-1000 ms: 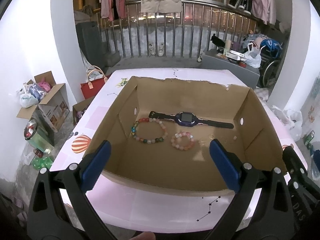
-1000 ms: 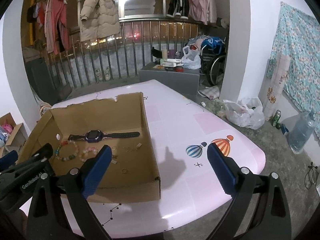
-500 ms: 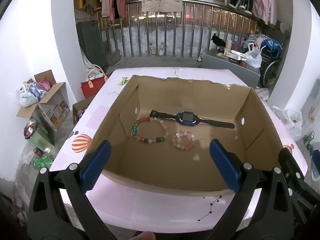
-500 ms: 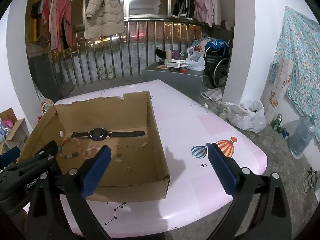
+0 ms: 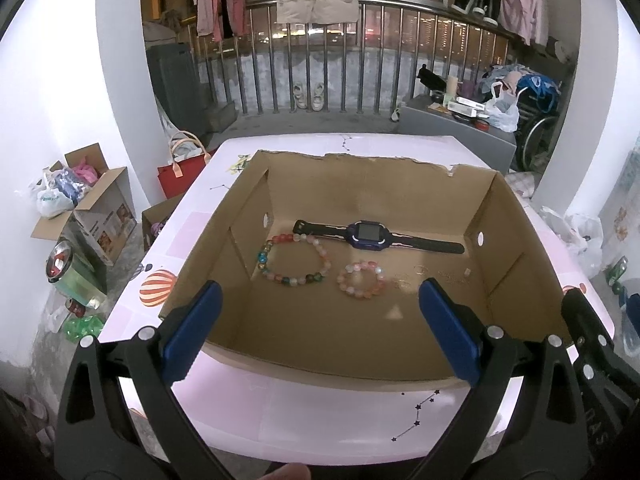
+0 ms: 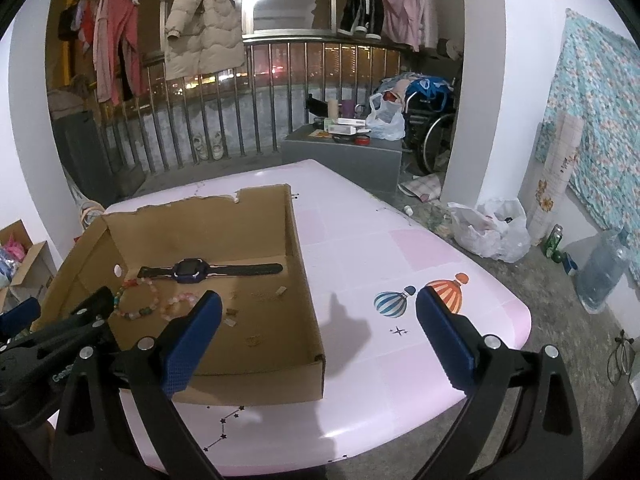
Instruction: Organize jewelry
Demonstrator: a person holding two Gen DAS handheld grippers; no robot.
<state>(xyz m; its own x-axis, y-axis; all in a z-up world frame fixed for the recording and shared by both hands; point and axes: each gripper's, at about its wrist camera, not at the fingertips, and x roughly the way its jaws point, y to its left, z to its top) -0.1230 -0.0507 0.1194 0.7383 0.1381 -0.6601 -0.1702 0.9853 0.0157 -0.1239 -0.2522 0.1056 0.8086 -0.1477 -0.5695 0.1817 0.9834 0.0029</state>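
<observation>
Box (image 5: 508,216): one; watch (image 5: 370,234): one; bead bracelets (image 5: 294,258): two

A cardboard box (image 5: 280,354) sits on the worktop (image 6: 400,248). Inside it, in the left wrist view, the watch (image 5: 370,234) lies across the far floor at twelve o'clock; the larger bead bracelet (image 5: 294,258) is at its seven o'clock, the smaller bracelet (image 5: 362,280) at six, and small loose pieces (image 5: 418,270) lie at the smaller bracelet's three o'clock.
</observation>
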